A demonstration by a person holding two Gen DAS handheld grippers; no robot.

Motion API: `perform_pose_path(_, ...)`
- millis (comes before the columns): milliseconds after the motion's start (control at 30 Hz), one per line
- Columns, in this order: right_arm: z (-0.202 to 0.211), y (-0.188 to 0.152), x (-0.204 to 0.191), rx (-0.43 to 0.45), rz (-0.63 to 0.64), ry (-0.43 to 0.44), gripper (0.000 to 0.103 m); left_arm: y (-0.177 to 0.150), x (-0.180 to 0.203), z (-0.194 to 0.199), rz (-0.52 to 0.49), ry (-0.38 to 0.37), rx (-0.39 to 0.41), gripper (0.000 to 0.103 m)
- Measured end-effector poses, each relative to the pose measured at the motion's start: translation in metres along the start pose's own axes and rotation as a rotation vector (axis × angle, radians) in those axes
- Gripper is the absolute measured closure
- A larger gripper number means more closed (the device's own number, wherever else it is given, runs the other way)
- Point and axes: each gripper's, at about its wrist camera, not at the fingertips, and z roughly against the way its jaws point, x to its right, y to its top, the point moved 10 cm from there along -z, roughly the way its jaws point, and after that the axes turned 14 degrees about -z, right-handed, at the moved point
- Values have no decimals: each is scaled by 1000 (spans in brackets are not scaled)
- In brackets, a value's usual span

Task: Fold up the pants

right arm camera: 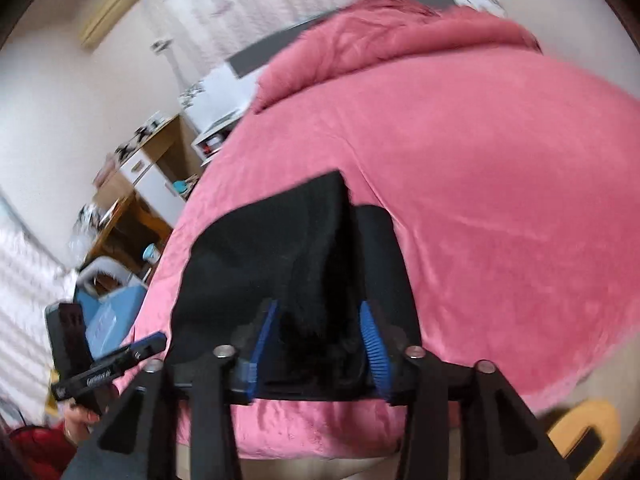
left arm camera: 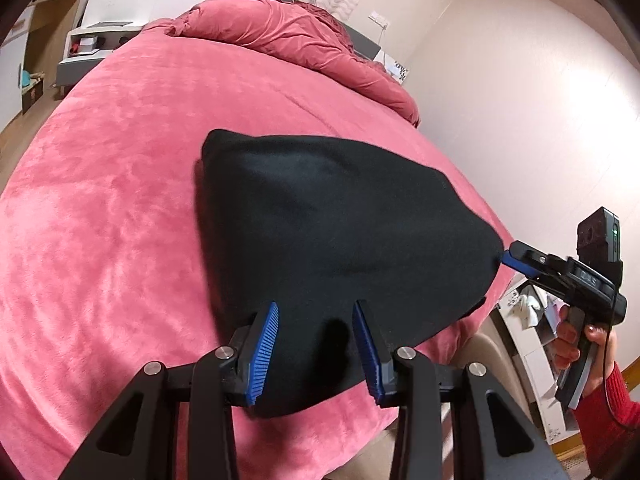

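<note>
The black pants (left arm camera: 336, 240) lie folded into a compact stack on the pink bed cover (left arm camera: 120, 200) near the bed's front edge. My left gripper (left arm camera: 316, 312) is open, its blue pads above the near edge of the pants with no cloth between them. My right gripper (left arm camera: 506, 256) shows at the pants' right corner, its tip touching the fabric. In the right wrist view the pants (right arm camera: 280, 248) rise as a ridge between the blue pads of my right gripper (right arm camera: 320, 312), whose jaws stand apart. My left gripper (right arm camera: 154, 340) shows at the lower left, beside the pants.
A rumpled pink duvet (left arm camera: 296, 36) lies at the head of the bed. A white nightstand (left arm camera: 92, 40) and wooden shelves (right arm camera: 136, 184) stand beside the bed. A blue box (right arm camera: 108, 312) is on the floor. White furniture (left arm camera: 532, 344) sits by the wall at right.
</note>
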Motion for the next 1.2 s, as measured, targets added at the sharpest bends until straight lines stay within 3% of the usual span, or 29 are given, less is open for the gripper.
perform_pose_path(67,-5,-3,0,-19,0,24,41,3,6,-5,-20,-10,-1,64)
perform_pose_path(233,-41,-17,13,-74,-37,-11,41,-3,7,-29,-84,57,-73,64)
perform_pose_path(300,-40,-17,-1,-58,-20,63,60,-1,7,-28,-82,56,-75,64)
perform_pose_path(333,-40,-17,-10,-69,3,97,81,-1,6,-28,-78,54,-76,64)
perform_pose_path(367,-40,-21,-18,-94,33,114,88,0,4,-28,-73,54,-77,64)
perform_pose_path(433,-41,-32,-25,-162,110,117,90,-1,-2,-29,-48,51,-80,64)
perform_pose_path(533,-39,-46,-2,-220,213,-41,90,-2,-9,-28,-4,33,-75,64)
perform_pose_path(600,-32,-46,23,-225,143,-78,90,-3,-11,-27,12,23,-75,64)
perform_pose_path(633,-27,-43,36,-207,86,-96,88,-3,-11,-28,11,18,-75,64)
perform_pose_path(667,-21,-37,48,-178,18,-112,72,-2,-10,-28,7,14,-75,64)
perform_pose_path(767,7,-21,63,-29,-25,-201,71,-3,-11,-27,-23,56,-86,64)
perform_pose_path(933,26,-3,14,89,-5,-62,71,-2,-13,-24,17,38,-62,64)
perform_pose_path(1067,-15,0,-49,77,149,-9,71,-2,-6,-25,-5,39,-60,64)
perform_pose_path(1200,-83,0,-86,14,281,-56,67,0,6,-24,-48,48,-63,64)
